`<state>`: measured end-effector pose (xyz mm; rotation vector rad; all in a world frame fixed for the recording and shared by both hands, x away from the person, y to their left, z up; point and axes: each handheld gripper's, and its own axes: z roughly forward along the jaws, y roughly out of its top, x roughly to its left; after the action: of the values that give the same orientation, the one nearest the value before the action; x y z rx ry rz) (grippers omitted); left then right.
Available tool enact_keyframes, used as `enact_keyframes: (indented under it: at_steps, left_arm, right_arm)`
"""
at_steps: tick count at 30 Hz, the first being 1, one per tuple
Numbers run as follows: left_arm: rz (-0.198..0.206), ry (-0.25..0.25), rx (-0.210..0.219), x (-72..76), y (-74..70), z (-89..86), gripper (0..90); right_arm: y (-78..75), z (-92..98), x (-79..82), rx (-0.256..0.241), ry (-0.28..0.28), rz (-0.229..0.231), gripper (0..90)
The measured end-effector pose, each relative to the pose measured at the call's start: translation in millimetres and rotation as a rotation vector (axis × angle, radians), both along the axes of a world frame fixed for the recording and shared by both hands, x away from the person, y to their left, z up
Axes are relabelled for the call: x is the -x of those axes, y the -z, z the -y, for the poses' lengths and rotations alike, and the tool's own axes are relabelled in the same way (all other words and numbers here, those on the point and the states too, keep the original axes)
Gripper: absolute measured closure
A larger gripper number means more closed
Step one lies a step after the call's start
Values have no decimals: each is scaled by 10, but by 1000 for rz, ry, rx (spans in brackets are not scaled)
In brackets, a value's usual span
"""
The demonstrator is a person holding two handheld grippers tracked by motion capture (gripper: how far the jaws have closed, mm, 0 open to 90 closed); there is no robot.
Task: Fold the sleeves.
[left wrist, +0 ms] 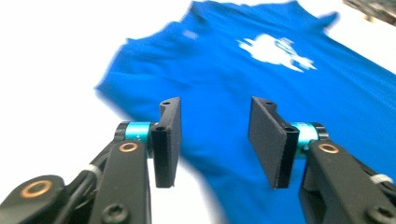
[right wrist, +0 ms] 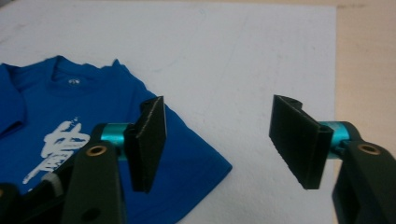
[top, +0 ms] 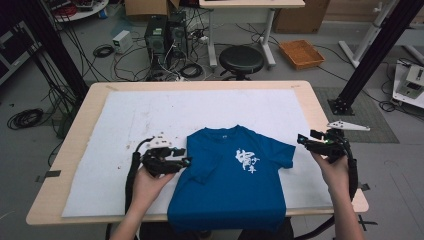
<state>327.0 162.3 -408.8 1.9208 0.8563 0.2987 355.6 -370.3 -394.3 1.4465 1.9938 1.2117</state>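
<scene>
A blue T-shirt (top: 230, 175) with a white print (top: 247, 160) lies flat on the white sheet (top: 125, 120), its hem hanging over the table's front edge. My left gripper (top: 186, 156) is open, hovering at the shirt's left sleeve (top: 200, 167). In the left gripper view the shirt (left wrist: 261, 74) spreads beyond the open left gripper (left wrist: 215, 140). My right gripper (top: 301, 139) is open just off the right sleeve (top: 282, 155). In the right gripper view the right gripper (right wrist: 219, 144) frames bare sheet beside the sleeve (right wrist: 187, 163).
The wooden table (top: 325, 110) has its right edge close to my right hand. Beyond the far edge stand a black stool (top: 241, 60), computer towers (top: 165, 35) with cables, and an orange tray (top: 301, 53). Black frame legs (top: 372, 55) flank the table.
</scene>
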Motion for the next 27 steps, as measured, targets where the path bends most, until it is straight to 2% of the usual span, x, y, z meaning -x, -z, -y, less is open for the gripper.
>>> enact_keyframes:
  at_steps: [1, 2, 3, 4, 5, 6, 7, 9, 13, 17, 19, 20, 22, 24, 27]
  left_arm:
    - [0, 0, 0, 0, 0, 0, 519]
    - [15, -33, 5, -1, -15, -72, 519]
    - [53, -90, 5, 5, -42, -205, 513]
    - [53, -90, 5, 5, -42, -205, 508]
    - [69, -109, 11, 6, -52, -268, 502]
    - [98, -149, 6, 11, -66, -384, 495]
    - [98, -149, 6, 11, -66, -384, 491]
    - [108, -194, 13, 11, -64, -521, 489]
    - [108, -212, 20, 9, -54, -614, 487]
    - [101, -219, 28, 5, -38, -649, 484]
    - [102, -216, 27, 6, -38, -646, 484]
    - [101, -215, 26, 8, -40, -639, 484]
    - [99, -204, 25, 7, -43, -620, 484]
    - [98, -202, 23, 7, -44, -617, 484]
    - [95, -196, 27, 5, -43, -608, 484]
  right_arm:
    - [40, 1, -19, 2, 4, -14, 433]
    - [40, 1, -19, 2, 4, -14, 433]
    - [127, -9, -53, 15, 5, -41, 480]
    - [169, -15, -68, 22, 9, -53, 490]
    - [211, -21, -85, 26, 14, -62, 502]
    - [250, -26, -103, 26, 15, -73, 516]
    - [286, -32, -120, 29, 18, -87, 516]
    - [351, -49, -151, 34, 23, -109, 525]
    - [421, -80, -195, 54, 35, -128, 526]
    - [529, -127, -252, 96, 36, -144, 577]
    - [531, -136, -247, 107, 39, -133, 613]
    - [526, -125, -245, 96, 24, -130, 704]
    - [524, -137, -232, 106, 11, -112, 792]
    - [505, -159, -212, 115, -5, -93, 846]
    - [417, -170, -155, 94, -9, -57, 879]
